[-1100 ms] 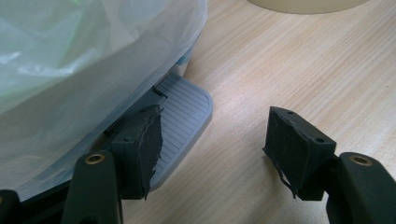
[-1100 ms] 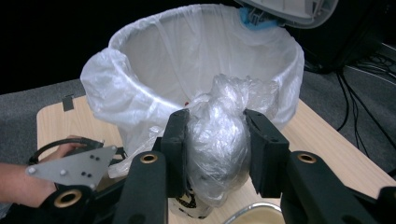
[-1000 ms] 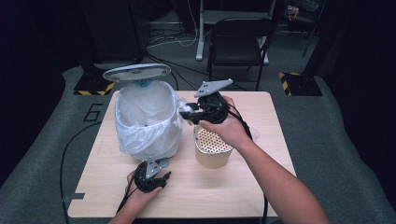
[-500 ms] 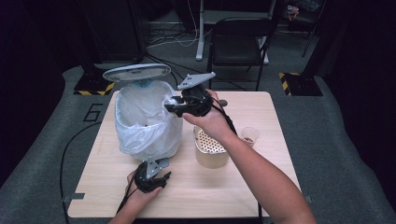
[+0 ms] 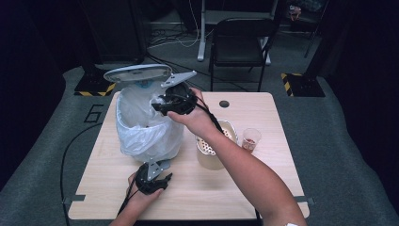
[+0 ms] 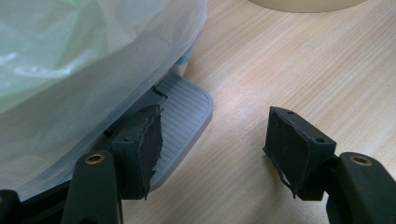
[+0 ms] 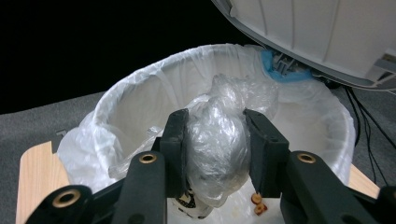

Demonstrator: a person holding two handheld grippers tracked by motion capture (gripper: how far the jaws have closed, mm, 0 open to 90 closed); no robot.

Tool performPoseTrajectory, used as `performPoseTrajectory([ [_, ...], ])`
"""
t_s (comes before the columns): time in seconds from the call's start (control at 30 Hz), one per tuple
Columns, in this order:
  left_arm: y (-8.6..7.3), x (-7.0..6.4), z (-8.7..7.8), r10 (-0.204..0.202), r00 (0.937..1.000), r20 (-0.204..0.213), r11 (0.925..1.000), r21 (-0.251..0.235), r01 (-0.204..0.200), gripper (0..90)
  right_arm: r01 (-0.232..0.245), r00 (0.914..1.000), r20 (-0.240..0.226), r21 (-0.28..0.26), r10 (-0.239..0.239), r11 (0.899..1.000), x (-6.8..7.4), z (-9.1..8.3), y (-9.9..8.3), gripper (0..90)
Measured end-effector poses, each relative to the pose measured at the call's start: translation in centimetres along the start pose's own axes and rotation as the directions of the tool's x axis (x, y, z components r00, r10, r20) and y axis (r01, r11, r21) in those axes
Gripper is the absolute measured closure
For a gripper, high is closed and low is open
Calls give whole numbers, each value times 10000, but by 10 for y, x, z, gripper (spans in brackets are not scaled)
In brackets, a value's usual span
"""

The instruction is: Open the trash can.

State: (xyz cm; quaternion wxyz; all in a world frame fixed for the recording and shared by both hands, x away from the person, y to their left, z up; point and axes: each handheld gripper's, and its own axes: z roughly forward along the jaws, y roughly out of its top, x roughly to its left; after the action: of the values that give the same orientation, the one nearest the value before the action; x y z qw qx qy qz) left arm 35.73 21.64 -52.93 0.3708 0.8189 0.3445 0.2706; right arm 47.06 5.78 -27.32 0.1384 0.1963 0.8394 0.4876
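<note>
A pedal bin [image 5: 146, 136] lined with a white plastic bag stands on the left of the table, its lid [image 5: 136, 73] raised. My right gripper [image 5: 158, 106] hovers over the bin's mouth, shut on a crumpled wad of clear plastic [image 7: 217, 140]. In the right gripper view its jaws [image 7: 215, 123] clamp the wad above the bin's liner rim [image 7: 140, 88], under the lid [image 7: 327, 32]. My left gripper [image 5: 162, 180] sits low at the bin's foot, open. In the left gripper view the left gripper [image 6: 215, 144] has one jaw over the ribbed grey pedal [image 6: 184, 109] and the other above bare wood.
A cream perforated container [image 5: 209, 153] stands right of the bin under my right forearm. Beside it is a small clear cup [image 5: 250, 139] with something brownish inside. Small brown bits [image 7: 256, 201] lie in the bin. A chair [image 5: 240, 42] stands beyond the table's far edge.
My right gripper has moved left and away, from above the perforated container to over the bin's mouth, carrying the plastic wad. The left gripper has stayed at the pedal.
</note>
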Motion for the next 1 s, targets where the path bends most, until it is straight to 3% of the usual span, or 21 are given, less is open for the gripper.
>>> performPoseTrajectory([
  [0.07,0,0,0,-6,10000,4,10000,5,6,363,-21,10000,15,-22,21,10000,0,3,1,631],
  [0.1,1,2,-2,49,9997,237,9996,269,-55,362,-36,10000,29,-22,36,10000,0,5,1,631],
  [0.13,0,0,0,-13,10000,2,10000,-7,13,362,-53,10000,32,-28,53,10000,1,6,1,631],
  [0.4,0,0,0,34,10000,17,10000,47,-34,362,-105,9999,111,37,105,9999,3,21,5,615],
  [0.6,0,0,0,21,10000,-7,10000,20,-21,362,-192,9996,216,-153,195,9997,6,27,7,459],
  [0.9,0,0,0,32,10000,-11,10000,11,-32,363,-38,9995,310,-178,44,9998,4,12,4,467],
  [1.0,0,0,0,4,10000,-5,10000,-2,-4,362,21,9991,421,-250,-10,9997,1,-6,2,478],
])
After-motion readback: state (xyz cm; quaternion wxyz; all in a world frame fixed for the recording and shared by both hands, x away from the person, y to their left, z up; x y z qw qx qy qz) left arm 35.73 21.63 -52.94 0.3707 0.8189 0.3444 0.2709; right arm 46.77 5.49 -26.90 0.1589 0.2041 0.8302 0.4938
